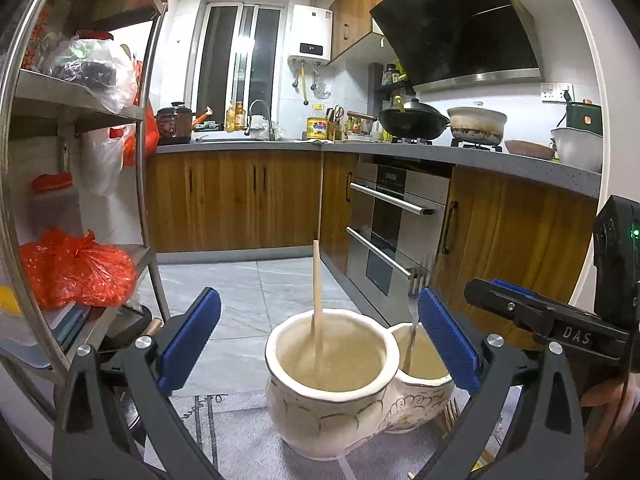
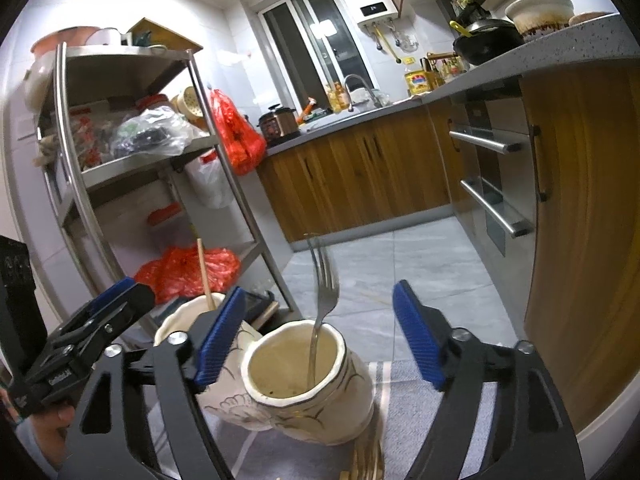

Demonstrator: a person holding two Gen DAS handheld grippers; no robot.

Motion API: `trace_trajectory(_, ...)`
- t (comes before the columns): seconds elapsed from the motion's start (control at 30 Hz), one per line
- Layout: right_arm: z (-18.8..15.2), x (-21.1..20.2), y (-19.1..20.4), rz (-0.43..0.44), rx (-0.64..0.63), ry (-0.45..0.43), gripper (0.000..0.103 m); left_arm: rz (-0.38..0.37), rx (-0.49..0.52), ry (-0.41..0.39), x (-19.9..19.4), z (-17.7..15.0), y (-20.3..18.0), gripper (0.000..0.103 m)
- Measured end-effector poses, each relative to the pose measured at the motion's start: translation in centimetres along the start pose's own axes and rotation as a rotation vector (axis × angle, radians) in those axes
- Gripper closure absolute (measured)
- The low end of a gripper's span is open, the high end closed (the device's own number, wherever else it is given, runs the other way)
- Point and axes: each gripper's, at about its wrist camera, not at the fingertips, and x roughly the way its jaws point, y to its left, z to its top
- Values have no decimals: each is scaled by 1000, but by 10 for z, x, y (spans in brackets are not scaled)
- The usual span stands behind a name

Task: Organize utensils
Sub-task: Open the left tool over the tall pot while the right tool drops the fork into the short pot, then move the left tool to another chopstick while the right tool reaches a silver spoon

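A grey striped cloth [image 1: 240, 436] is spread on the surface, and on it a cream twin-cup holder [image 1: 332, 396] is stood at six o'clock in the left view. Its larger cup is occupied by one wooden chopstick [image 1: 317, 312], its smaller cup by a metal fork [image 2: 322, 312], tines upward. More chopsticks [image 2: 366, 462] are glimpsed on the cloth at six o'clock in the right view. The left gripper [image 1: 320, 344] is held spread wide with nothing between its pads, as is the right gripper [image 2: 320, 336]. The next utensil is best gripped mid-shaft and lowered vertically, so the holder is not tipped.
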Motion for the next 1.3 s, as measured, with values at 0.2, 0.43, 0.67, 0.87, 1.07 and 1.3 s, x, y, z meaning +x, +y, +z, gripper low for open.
trace_trajectory(0.2, 2, -10, 1, 18, -7, -13, 8, 12, 0, -1, -16, 4, -2, 6)
trace_trajectory(0.43, -2, -36, 15, 15, -76, -46, 5, 26, -6, -6, -44, 6, -4, 6)
trace_trajectory(0.67, -13, -62, 26, 3, -102, -64, 5, 31, -11, 3, -72, 0, -11, 6)
trace_trajectory(0.87, -28, -81, 21, -37, -140, -44, 5, 26, -19, 57, -88, -15, -18, 6)
trace_trajectory(1.07, -41, -91, -3, -103, -89, 1, 5, 17, -15, 148, -91, -43, -25, 6)
trace_trajectory(1.3, -52, -89, -23, -169, -57, 79, 5, 15, 2, 337, -72, -93, -42, 6)
